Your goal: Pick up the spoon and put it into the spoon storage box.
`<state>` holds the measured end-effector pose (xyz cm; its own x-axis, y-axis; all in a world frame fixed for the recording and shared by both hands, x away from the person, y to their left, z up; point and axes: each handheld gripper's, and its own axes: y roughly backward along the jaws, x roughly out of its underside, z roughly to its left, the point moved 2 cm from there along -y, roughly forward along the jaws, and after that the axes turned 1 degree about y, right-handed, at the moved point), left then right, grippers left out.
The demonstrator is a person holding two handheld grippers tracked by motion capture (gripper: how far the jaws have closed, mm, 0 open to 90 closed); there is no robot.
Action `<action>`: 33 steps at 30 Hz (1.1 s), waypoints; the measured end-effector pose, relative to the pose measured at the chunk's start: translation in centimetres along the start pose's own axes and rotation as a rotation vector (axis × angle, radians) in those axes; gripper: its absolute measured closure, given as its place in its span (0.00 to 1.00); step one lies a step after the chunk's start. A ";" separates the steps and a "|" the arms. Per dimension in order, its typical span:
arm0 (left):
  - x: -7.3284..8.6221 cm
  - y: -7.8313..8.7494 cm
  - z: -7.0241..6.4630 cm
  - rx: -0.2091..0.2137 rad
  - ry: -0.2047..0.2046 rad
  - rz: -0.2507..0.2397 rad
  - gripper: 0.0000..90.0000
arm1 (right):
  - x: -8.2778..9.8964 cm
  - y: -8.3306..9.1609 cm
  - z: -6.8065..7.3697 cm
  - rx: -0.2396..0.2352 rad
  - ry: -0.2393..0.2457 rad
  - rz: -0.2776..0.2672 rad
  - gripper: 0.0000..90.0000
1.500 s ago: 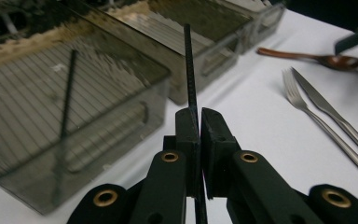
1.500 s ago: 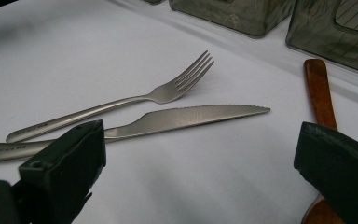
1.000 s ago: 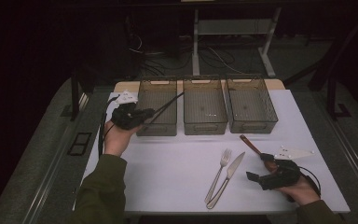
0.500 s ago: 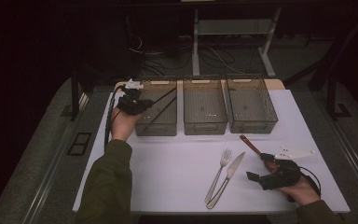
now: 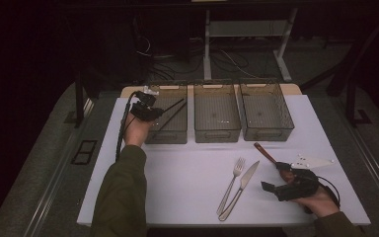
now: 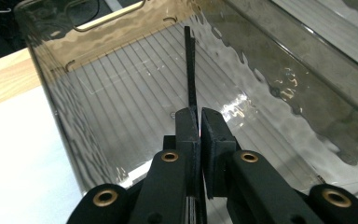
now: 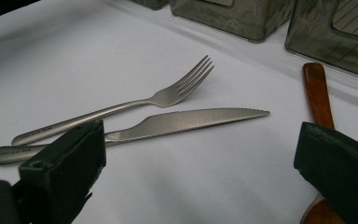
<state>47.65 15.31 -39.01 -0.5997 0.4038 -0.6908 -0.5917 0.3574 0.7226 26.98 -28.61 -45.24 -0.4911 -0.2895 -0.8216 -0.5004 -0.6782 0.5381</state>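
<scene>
My left gripper (image 5: 150, 112) is shut on thin black sticks (image 5: 172, 106) and holds them over the left bin (image 5: 168, 134). In the left gripper view its jaws (image 6: 197, 114) pinch a black stick (image 6: 189, 65) that points into the smoky clear bin (image 6: 60, 98). My right gripper (image 5: 275, 177) rests open on the white table near the front right. Between its jaws (image 7: 200, 158) lie a steel knife (image 7: 191, 120) and a fork (image 7: 121, 109). A brown wooden handle (image 7: 318, 93) runs by its right jaw.
Three smoky bins stand in a row at the back: left, middle (image 5: 216, 133) and right (image 5: 266, 132). The fork (image 5: 232, 185) and knife (image 5: 241, 190) lie side by side at the front centre. The wooden handle (image 5: 265, 152) lies right of them.
My left hand has carried the black sticks away from me and a little to the right, lower over the left bin. The right gripper has kept still.
</scene>
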 end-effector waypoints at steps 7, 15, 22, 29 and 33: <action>0.2 -0.3 0.0 -0.011 -0.002 0.015 0.88 | 0.0 0.0 0.0 0.000 0.004 -0.001 0.03; -0.3 1.3 -0.4 0.023 -0.031 -0.060 0.74 | 0.0 0.0 0.0 0.001 0.000 0.003 0.03; -0.3 3.3 -1.7 0.148 -0.029 -0.139 0.59 | 0.0 -0.1 0.0 0.003 0.001 0.003 0.03; 1.2 5.5 -4.2 0.258 -0.040 -0.224 0.49 | 0.0 -0.1 0.0 0.003 0.002 0.003 0.03; 2.7 6.3 -5.6 0.285 -0.073 -0.245 0.45 | 0.0 -0.1 0.0 0.004 0.002 0.003 0.03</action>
<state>39.28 13.89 -36.45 -0.4133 0.3324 -0.8478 -0.5332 0.6663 0.5212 27.02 -28.57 -45.28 -0.4914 -0.2930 -0.8201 -0.5016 -0.6746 0.5416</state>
